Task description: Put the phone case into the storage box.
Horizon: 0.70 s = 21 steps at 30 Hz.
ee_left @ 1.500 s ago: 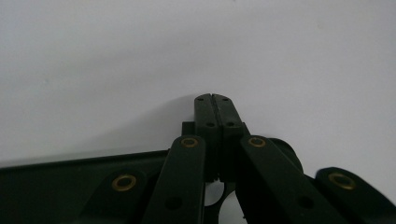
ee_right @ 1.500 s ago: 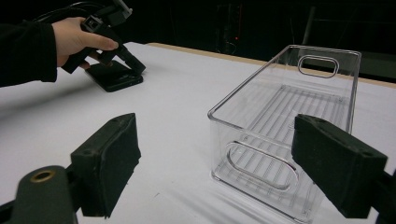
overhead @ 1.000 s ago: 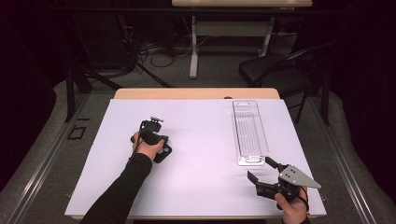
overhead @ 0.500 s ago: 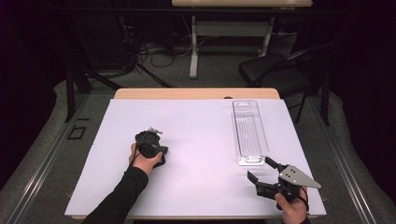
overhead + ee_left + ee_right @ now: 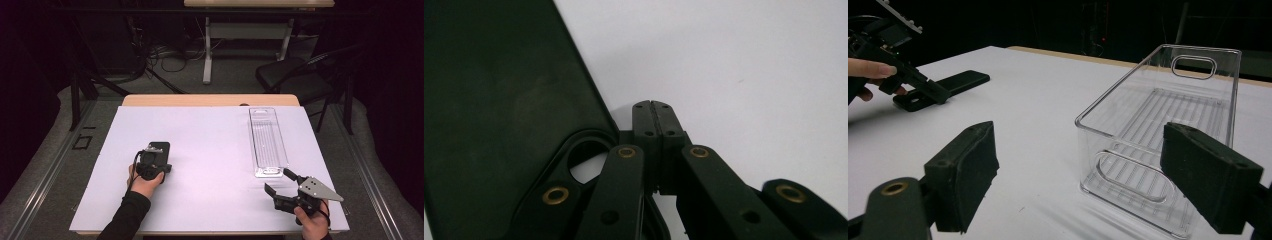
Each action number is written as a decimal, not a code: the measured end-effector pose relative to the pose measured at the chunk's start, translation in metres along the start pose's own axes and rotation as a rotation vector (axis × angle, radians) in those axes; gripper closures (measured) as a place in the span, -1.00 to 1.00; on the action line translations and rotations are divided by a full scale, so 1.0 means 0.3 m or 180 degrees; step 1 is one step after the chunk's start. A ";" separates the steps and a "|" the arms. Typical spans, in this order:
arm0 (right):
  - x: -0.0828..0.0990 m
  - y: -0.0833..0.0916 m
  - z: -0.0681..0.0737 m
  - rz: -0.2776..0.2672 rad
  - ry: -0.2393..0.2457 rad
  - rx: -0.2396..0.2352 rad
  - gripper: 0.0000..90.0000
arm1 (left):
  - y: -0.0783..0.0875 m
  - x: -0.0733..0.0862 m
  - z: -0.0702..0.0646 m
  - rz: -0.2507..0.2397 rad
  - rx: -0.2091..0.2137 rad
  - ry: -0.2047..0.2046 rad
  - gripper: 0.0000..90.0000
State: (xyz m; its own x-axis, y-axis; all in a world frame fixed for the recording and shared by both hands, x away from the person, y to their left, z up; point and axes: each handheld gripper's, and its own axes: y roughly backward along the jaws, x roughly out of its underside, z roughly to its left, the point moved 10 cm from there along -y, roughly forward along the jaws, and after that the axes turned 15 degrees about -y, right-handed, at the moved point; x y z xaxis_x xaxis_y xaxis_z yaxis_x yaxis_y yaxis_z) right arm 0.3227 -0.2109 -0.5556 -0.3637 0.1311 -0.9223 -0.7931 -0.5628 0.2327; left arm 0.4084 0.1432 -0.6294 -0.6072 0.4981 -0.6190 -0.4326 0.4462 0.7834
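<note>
Black tool (image 5: 159, 148): flat, dark, with a hole near one end; lies on the left half of the sheet, its long body pointing far. In the left gripper view (image 5: 499, 100) it lies at the left, its holed end beside the jaws.
Left gripper (image 5: 151, 167): held in the left hand (image 5: 145, 184), just near of the tool. Jaws closed pad to pad (image 5: 651, 120), nothing between them; the tips meet over bare sheet beside the tool's holed end. Whether they touch the tool cannot be told.
Right gripper (image 5: 282, 189): held in the right hand (image 5: 311, 222) at the near right corner. Jaws wide open and empty (image 5: 1078, 170), one pad (image 5: 968, 170) at each side of the view, aimed at the bin's near end without touching it.
Bin (image 5: 267, 140): clear plastic, long and ribbed, with a handle slot in each end wall (image 5: 1193, 67); stands on the right half, well apart from the tool.
Sheet (image 5: 210, 165): white, covering the table (image 5: 210, 100).
</note>
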 end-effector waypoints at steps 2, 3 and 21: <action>-0.002 0.001 0.001 -0.0009 0.0016 -0.0006 -0.68 | 0.011 0.012 0.001 0.0012 -0.0015 -0.0008 1.00; -0.004 0.001 0.001 -0.0023 0.0010 -0.0002 -0.68 | 0.015 0.017 0.002 0.0025 -0.0033 -0.0038 1.00; -0.001 0.002 0.003 0.0009 0.0033 -0.0017 -0.68 | 0.081 0.090 0.046 0.0041 -0.0156 0.0027 1.00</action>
State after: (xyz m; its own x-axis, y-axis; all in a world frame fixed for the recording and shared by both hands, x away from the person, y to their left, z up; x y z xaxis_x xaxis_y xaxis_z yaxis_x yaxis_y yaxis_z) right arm 0.3220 -0.2106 -0.5549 -0.3609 0.1211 -0.9247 -0.7894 -0.5676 0.2337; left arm 0.3906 0.1776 -0.6277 -0.6185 0.4973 -0.6084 -0.4566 0.4027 0.7933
